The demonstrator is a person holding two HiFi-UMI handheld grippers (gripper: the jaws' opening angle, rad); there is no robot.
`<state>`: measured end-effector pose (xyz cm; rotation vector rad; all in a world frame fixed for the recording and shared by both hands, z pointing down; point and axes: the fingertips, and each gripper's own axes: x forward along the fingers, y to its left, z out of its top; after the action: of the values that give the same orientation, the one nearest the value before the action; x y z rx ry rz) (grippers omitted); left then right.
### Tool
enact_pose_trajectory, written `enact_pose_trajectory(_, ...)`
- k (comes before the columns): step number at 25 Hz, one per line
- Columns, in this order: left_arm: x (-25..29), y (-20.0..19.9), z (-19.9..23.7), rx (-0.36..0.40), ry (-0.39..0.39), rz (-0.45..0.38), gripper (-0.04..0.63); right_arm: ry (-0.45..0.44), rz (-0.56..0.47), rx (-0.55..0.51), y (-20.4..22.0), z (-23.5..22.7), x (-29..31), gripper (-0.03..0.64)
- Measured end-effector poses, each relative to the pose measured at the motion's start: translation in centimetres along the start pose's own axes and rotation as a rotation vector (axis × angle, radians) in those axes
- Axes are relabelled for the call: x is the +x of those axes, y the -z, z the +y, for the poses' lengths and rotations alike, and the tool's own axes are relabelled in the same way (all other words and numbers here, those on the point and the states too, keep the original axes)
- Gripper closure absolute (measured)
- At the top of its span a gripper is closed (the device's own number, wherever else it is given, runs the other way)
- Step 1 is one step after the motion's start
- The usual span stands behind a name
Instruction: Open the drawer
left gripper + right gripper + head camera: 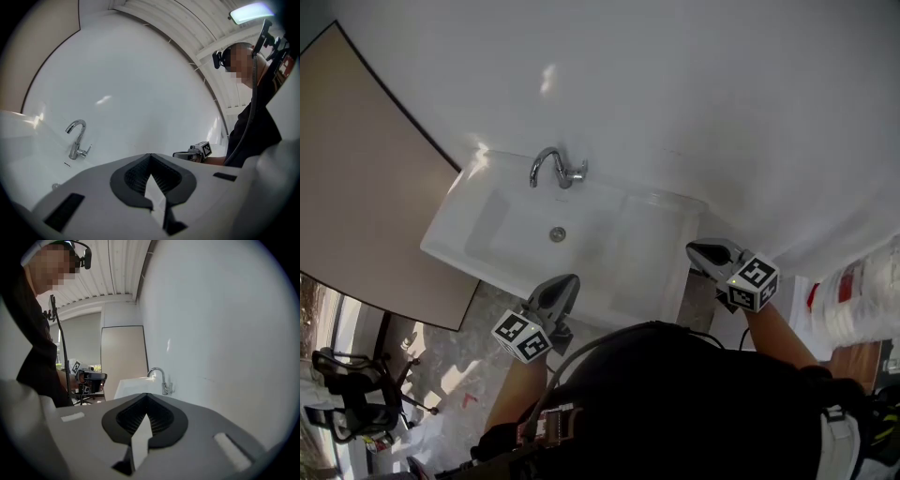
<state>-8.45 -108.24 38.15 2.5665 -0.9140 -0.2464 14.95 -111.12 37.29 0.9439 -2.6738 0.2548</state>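
Note:
No drawer front shows in any view; what lies under the white sink [450, 246] is hidden by the basin and the person's body. The sink stands against a white wall and carries a chrome faucet [555, 169], which also shows as the faucet [77, 140] and the faucet [161, 381]. My left gripper [569, 281] is shut and empty, just off the sink's front edge. My right gripper [698, 249] is shut and empty, beside the sink's right end. The left gripper [150, 155] and the right gripper [146, 395] each show closed jaws with nothing between them.
A beige panel [356, 169] stands to the left of the sink. A black chair [347, 394] sits on the speckled floor at the lower left. A white container with red print [862, 291] is at the far right.

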Motion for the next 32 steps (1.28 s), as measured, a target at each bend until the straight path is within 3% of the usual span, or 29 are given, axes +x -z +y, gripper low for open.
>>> enact_pose_trajectory(6,4.4,5.5,-2.4,-0.148,-0.216,-0.117,0.595,-0.27,0.04,-0.095,3.3,-3.5,0.9,0.618)
enact_pose_trajectory(9,5.0,8.1,-3.5,-0.18,-0.318,-0.141,0.595,-0.394,0.053,-0.115,4.6,-3.8,2.2,0.618)
enact_pose_trajectory(17,-2.4,14.9,-1.3,-0.264,-0.633,-0.164,0.595,-0.711,0.103,-0.201,8.7,2.8,6.8,0.618)
enact_pose_trajectory(24,-5.8,21.2,0.4,-0.39,-0.655,-0.17,0.595,-0.799,0.157,-0.195,11.6,9.9,7.1,0.618)
enact_pose_trajectory(32,-8.7,27.3,1.6,-0.463,-0.565,-0.084,0.595,-0.775,0.198,-0.173,14.6,18.5,7.1,0.618)
